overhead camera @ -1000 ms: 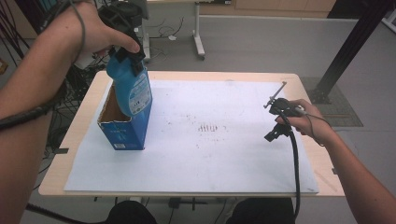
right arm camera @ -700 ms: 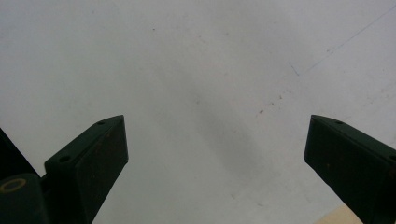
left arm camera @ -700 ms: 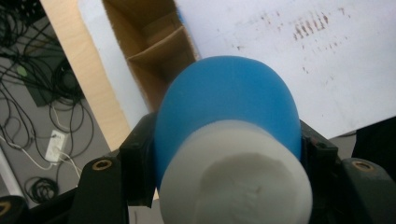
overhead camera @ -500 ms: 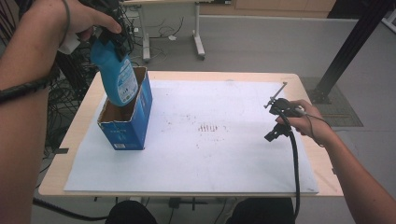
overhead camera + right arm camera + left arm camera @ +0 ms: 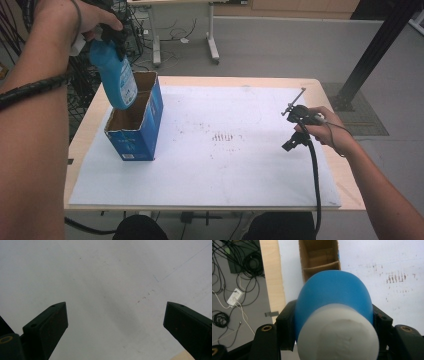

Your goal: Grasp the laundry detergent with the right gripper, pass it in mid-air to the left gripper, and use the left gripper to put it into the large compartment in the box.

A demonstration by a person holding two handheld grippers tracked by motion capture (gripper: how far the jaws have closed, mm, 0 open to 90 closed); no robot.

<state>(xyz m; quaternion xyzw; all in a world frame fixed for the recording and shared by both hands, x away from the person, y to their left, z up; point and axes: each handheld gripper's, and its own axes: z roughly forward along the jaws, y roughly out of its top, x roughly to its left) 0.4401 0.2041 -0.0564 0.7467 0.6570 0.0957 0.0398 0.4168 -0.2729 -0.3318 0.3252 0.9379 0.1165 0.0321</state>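
A blue bottle (image 5: 116, 75) with a white cap (image 5: 337, 332) hangs cap-up and tilted over the open blue cardboard box (image 5: 135, 140) at the table's left. My left gripper (image 5: 111, 35) is shut on the bottle's neck end, and its black fingers (image 5: 287, 325) press both sides of the blue bottle (image 5: 334, 297). Below it the box (image 5: 319, 257) shows brown divided compartments. Whether the bottle's base dips inside, I cannot tell. My right gripper (image 5: 292, 125) rests at the table's right, open, with bare white sheet between its fingertips (image 5: 115, 320).
A white sheet (image 5: 225, 170) with faint marks covers most of the wooden table (image 5: 345, 185). Cables and a power strip (image 5: 233, 297) lie on the floor left of the table. A desk's legs (image 5: 212, 45) and a black post (image 5: 370, 55) stand behind it.
The left hand has carried the bottle leftward and a little farther back, from over the box's middle to its far left corner. The right gripper has stayed still.
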